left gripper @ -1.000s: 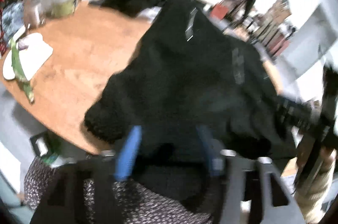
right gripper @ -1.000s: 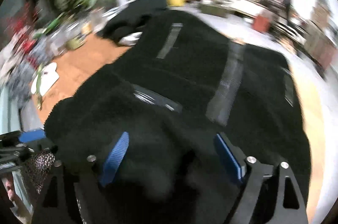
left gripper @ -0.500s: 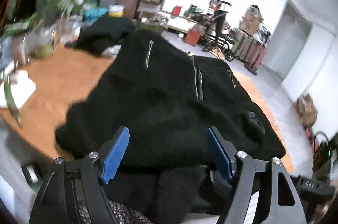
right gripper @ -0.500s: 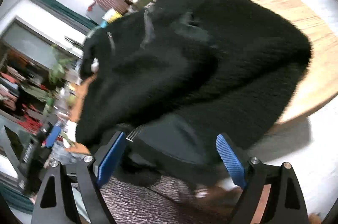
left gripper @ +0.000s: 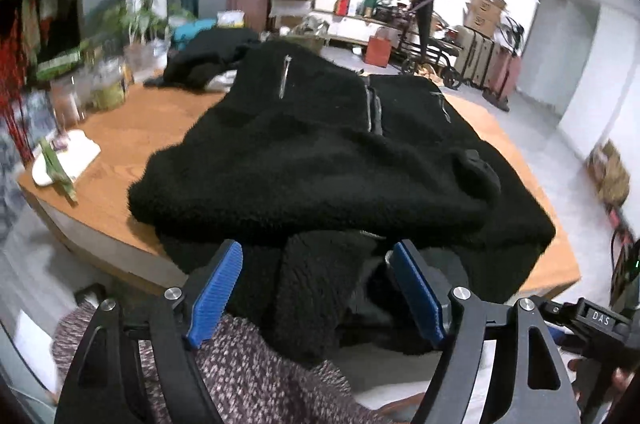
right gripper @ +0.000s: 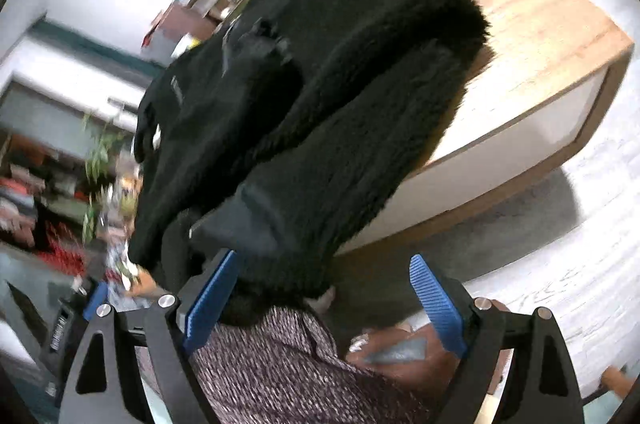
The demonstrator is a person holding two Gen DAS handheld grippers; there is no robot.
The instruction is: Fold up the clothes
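Observation:
A black fleece jacket point(left gripper: 312, 151) lies folded over on the wooden table point(left gripper: 120, 127), zips facing up. One sleeve point(left gripper: 316, 288) hangs over the near edge. My left gripper point(left gripper: 314, 256) hovers in front of that edge with its jaws opening; the hanging sleeve sits loosely between the blue pads, unpressed. In the right wrist view the jacket point(right gripper: 320, 83) droops over the table point(right gripper: 540, 23) edge. My right gripper point(right gripper: 324, 260) is open below it, the smooth cuff point(right gripper: 240, 224) just above its left pad and the right pad in free air.
Another black garment point(left gripper: 208, 55) is heaped at the table's far side. Jars point(left gripper: 104, 87) and a white cloth with green leaves point(left gripper: 64, 159) occupy the left end. A person's patterned lap point(left gripper: 260, 376) is right below both grippers. The table corner point(right gripper: 616, 55) juts out at right.
Both grippers have drawn back from the jacket to the near table edge. The left jaws have spread wider. The right gripper has rolled strongly and dropped lower.

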